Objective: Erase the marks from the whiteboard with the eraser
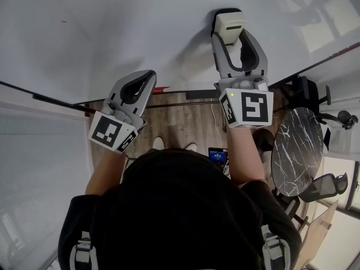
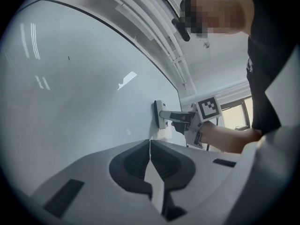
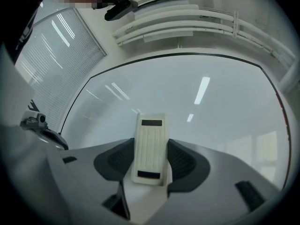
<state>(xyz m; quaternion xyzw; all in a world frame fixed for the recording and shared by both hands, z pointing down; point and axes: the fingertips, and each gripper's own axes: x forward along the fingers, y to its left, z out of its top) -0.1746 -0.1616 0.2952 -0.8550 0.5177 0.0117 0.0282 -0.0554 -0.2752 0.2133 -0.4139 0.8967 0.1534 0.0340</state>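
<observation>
Nearest the head camera, a person in a black shirt (image 1: 185, 218) holds both grippers out toward the board. The left gripper (image 2: 150, 143) has its grey jaws drawn together with only a thin seam between the dark ribbed pads, and nothing is caught in them. It points at the board's lower part, below and to the left of the other gripper.

The right gripper (image 3: 151, 146) reaches higher, its jaws clamped on the two long sides of the cream rectangular plastic eraser (image 3: 150, 144), whose ribbed back with two dark slots faces the camera. Seen from the left gripper view, the eraser's dark face lies flat against the board.

Beyond it spreads the large glossy white whiteboard (image 1: 112, 27), nearly bare. One small dark mark (image 1: 63, 21) sits well to the left of the eraser, apart from both grippers.
</observation>
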